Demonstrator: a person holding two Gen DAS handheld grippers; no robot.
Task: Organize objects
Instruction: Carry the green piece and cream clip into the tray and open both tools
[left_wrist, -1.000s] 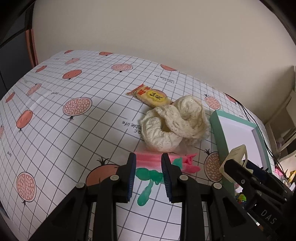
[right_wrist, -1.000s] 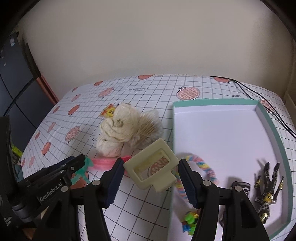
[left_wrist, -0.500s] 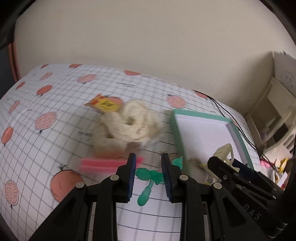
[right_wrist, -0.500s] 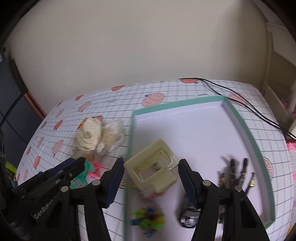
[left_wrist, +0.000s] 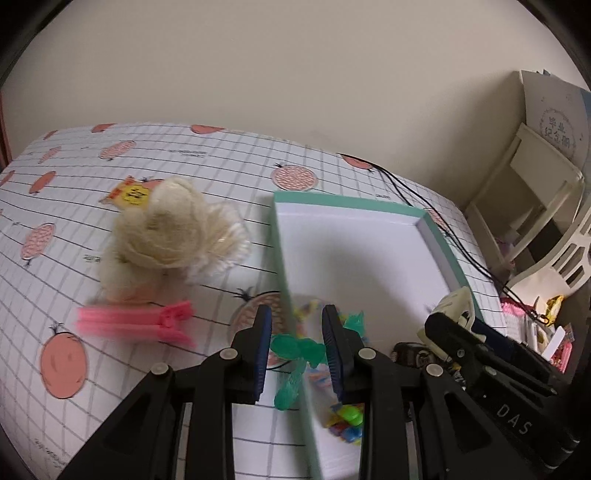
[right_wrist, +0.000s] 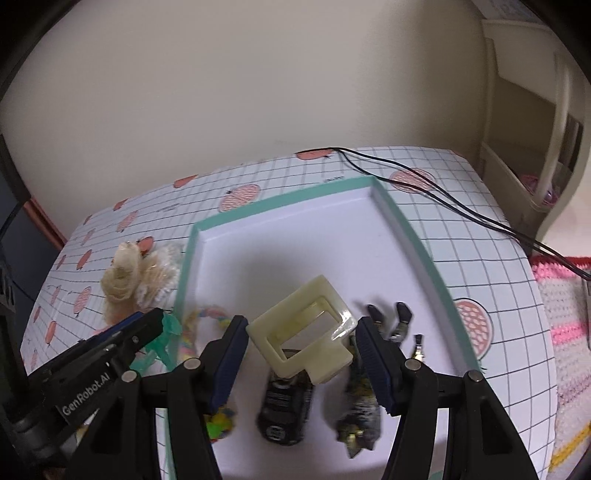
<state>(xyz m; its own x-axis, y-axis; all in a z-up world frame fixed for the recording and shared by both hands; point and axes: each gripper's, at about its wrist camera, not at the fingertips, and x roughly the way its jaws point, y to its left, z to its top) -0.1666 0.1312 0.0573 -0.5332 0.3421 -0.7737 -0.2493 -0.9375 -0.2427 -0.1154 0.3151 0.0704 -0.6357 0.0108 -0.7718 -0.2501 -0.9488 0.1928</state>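
**Both grippers loaded over the teal tray**

While both views carry motion blur, the near layout reads fine. Left gripper (left_wrist: 297, 350) is clenched on a translucent green hair clip (left_wrist: 295, 354), held just above the near-left wall of the tray (left_wrist: 347, 203). Right gripper (right_wrist: 301, 349) is clamped on a cream rectangular frame-shaped clip (right_wrist: 306, 341), tilted, held over the tray interior (right_wrist: 406, 229).

Tray: shallow, white inside, teal rim. Inside at the near end: a black cylindrical item (right_wrist: 284, 410) directly below the cream clip, a dark claw clip with gold flecks (right_wrist: 362, 402) to its right, a pastel twisted hair tie (right_wrist: 195, 325) by the left wall, and small bright multicolour beads (right_wrist: 219, 424), blurred.

Surface: white grid tablecloth (left_wrist: 74, 206) printed with orange and pomegranate motifs. On it, left of the tray: a pink clip (left_wrist: 140, 325) nearest, then a cream lace scrunchie pile (left_wrist: 170, 236), then a yellow snack packet (left_wrist: 129, 192) partly behind the pile.

Farther: black cables (right_wrist: 443, 192) run across the cloth past the tray's far right corner. A plain beige wall (left_wrist: 258, 74) backs the table. At right, cream shelving (left_wrist: 535, 206) with a white box bearing Chinese print; a pink striped knit cloth (right_wrist: 565, 332) lies beside the table edge.
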